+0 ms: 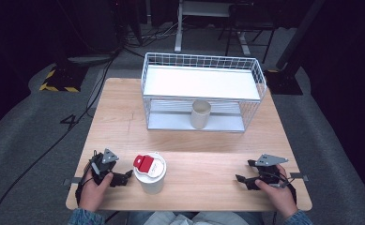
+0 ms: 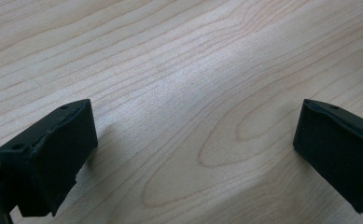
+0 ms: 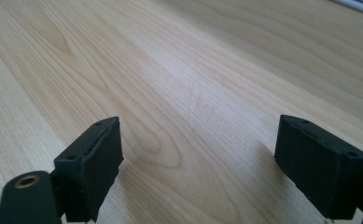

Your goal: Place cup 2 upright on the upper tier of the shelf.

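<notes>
A white cup with a white lid and a red tab stands near the table's front edge, left of centre. My left gripper rests on the wood just left of that cup, open, jaws pointing at it. In the left gripper view the left gripper has only bare wood between its black jaws. My right gripper lies open at the front right, pointing left; in its own view the right gripper is also empty. A beige cup stands on the lower shelf of the white wire rack.
The wire rack occupies the table's far half, with a white top shelf. The wooden table lies bare between the two grippers. Cables and stands sit on the grey floor beyond the table.
</notes>
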